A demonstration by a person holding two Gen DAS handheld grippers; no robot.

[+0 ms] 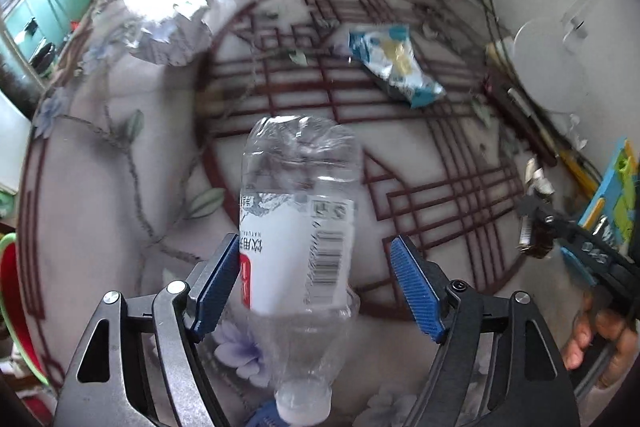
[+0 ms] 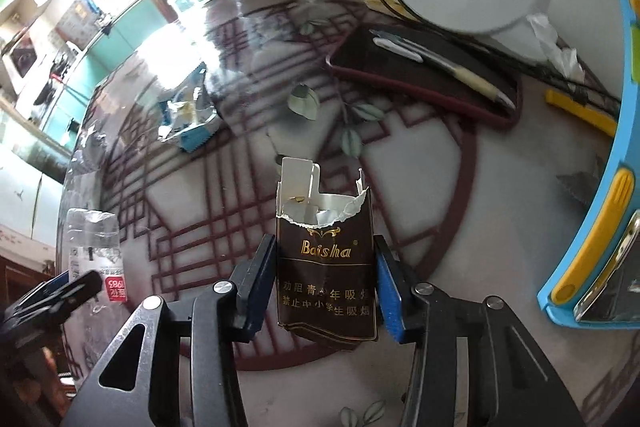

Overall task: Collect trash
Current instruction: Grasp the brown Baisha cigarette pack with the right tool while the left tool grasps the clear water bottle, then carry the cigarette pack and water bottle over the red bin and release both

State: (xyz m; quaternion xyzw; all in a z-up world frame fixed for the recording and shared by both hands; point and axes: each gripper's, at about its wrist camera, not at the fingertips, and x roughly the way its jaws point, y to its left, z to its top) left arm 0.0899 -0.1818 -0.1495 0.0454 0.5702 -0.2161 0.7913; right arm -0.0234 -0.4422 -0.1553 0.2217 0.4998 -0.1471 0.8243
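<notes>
Writing reads "Baisha" on the torn cigarette pack (image 2: 326,267) clamped in the right gripper (image 2: 325,281); left gripper (image 1: 314,281) gapes around a barcoded bottle (image 1: 298,223).

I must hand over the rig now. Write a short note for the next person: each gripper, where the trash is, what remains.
Left gripper: open around the plastic bottle; only one pad touches it, not clamped.
Right gripper: shut on the torn cigarette pack, held above the table.
Still on the table: blue snack wrapper and crumpled plastic.
Left to do: close on the bottle, bin both items, then collect the wrapper and plastic. No bin is clearly identifiable.
</notes>
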